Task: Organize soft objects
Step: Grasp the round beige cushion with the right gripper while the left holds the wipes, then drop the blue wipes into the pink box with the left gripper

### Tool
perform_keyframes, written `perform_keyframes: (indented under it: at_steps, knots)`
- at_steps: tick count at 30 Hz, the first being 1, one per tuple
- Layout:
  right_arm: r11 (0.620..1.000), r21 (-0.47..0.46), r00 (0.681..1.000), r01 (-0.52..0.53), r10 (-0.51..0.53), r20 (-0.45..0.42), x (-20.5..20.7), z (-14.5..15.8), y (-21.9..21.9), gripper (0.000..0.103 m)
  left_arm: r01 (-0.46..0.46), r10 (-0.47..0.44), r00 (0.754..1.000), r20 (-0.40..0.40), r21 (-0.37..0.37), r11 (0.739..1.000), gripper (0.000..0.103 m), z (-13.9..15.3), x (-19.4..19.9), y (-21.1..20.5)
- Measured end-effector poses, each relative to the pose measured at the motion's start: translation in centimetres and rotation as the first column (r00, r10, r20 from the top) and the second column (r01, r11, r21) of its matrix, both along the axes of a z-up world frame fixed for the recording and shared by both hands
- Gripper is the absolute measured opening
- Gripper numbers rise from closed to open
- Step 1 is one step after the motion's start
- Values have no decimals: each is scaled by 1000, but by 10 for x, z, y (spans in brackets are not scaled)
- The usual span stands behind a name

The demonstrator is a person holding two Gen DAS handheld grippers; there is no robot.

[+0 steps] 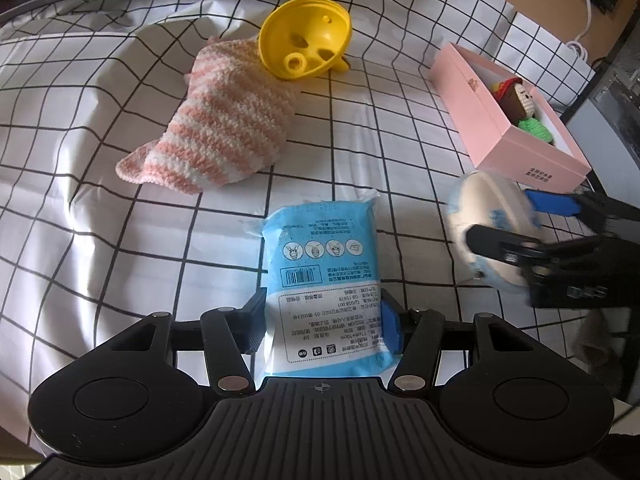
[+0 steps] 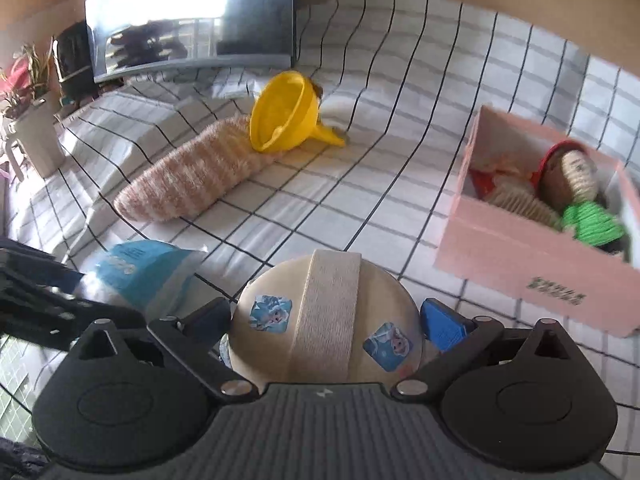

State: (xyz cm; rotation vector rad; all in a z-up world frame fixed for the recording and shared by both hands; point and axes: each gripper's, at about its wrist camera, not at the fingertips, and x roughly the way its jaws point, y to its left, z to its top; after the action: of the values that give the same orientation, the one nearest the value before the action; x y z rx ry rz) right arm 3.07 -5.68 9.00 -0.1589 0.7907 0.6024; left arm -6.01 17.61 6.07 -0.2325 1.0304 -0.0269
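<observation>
Left wrist — blue packet point(image 1: 324, 280) in left claw point(image 1: 324, 320), checked cloth point(image 1: 400, 120) open beyond

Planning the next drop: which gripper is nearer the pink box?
Right. The right gripper, around the round puff, sits just short of the pink box; the left gripper, clamping the blue pack, is farther back.

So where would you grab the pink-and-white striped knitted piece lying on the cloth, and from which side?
Probably at the narrow near end of the striped knitted piece, coming from above with the fingers across its width. It lies flat and elongated on the checked cloth, and its far end touches the yellow funnel, so the near end looks clearer.
</observation>
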Motion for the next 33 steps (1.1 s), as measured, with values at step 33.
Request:
perform_keyframes:
  at_steps: [33]
  knots:
    - [932, -55, 913, 358, -337, 228, -94, 26, -160, 101, 306, -235, 915, 328, -184, 934, 59, 102, 228, -169]
